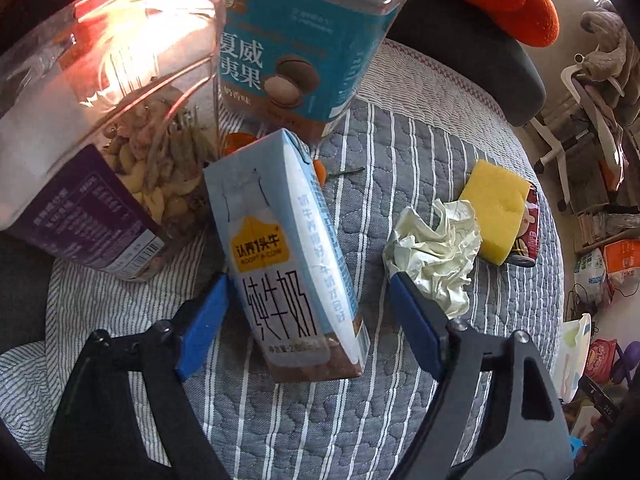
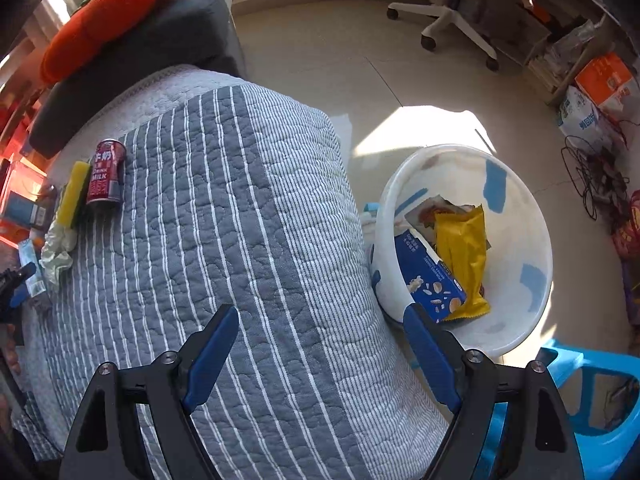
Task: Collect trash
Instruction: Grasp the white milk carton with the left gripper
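Milk carton (image 1: 288, 256) between parted left fingers (image 1: 206, 316), right fingers (image 2: 212, 356) apart, bin (image 2: 516, 320) beyond.

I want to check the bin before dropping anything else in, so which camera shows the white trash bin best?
The right wrist view. The white trash bin sits on the floor beside the striped quilt, its inside open to view, with a blue box and yellow wrapper in it. The left wrist view doesn't show it.

orange cushion (image 2: 112, 12) on grey sofa arm (image 2: 160, 48) — office chair (image 2: 452, 20), blue stool (image 2: 592, 400) on floor
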